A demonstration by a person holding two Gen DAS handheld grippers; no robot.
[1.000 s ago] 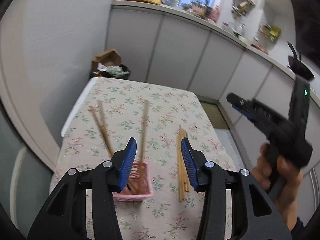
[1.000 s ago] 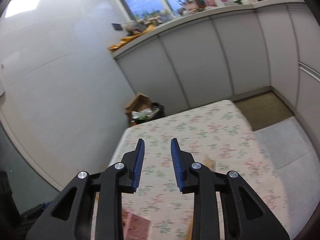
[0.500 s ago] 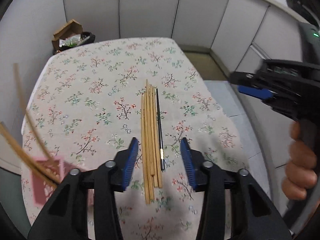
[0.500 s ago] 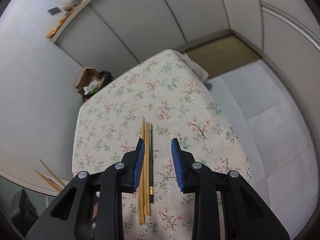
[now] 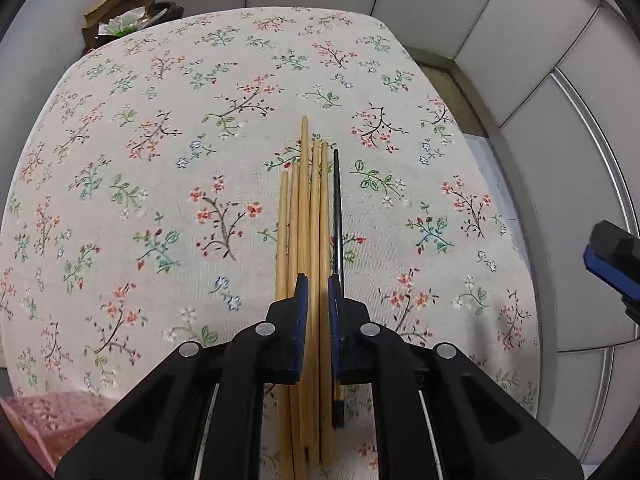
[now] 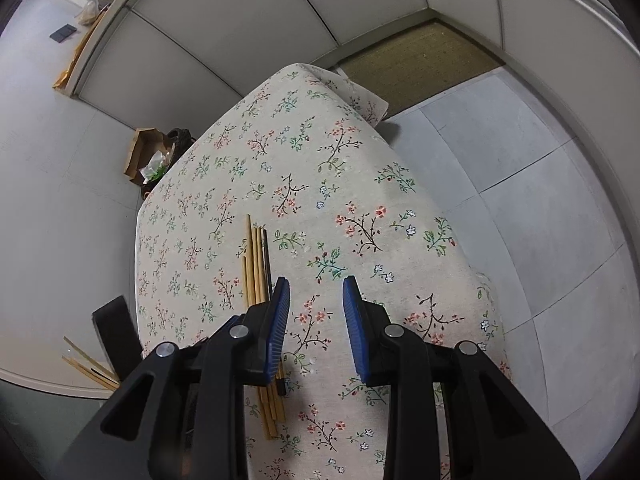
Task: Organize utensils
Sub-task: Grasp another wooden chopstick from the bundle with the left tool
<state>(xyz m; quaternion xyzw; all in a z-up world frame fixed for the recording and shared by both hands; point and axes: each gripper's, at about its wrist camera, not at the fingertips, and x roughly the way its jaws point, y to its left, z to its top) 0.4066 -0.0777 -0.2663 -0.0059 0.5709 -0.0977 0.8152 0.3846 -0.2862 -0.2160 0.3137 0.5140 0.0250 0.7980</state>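
Several wooden chopsticks and one thin black chopstick lie side by side on the floral tablecloth. My left gripper points down over their near half. Its jaws are closing, with two of the wooden chopsticks between the blue pads, which look to touch them. In the right wrist view the same bundle lies just left of my right gripper, which hangs open over bare cloth with nothing between its fingers. One right fingertip shows at the left wrist view's right edge.
A pink basket stands at the near left corner, with chopsticks leaning out of it. A cardboard box and a bin stand on the floor beyond the table's far left corner. Grey cabinets and tiled floor lie to the right.
Both grippers have tipped down and dropped towards the table. The left one has moved from the pink basket to the chopstick bundle, and its jaws have narrowed around it. The right jaws keep their gap.
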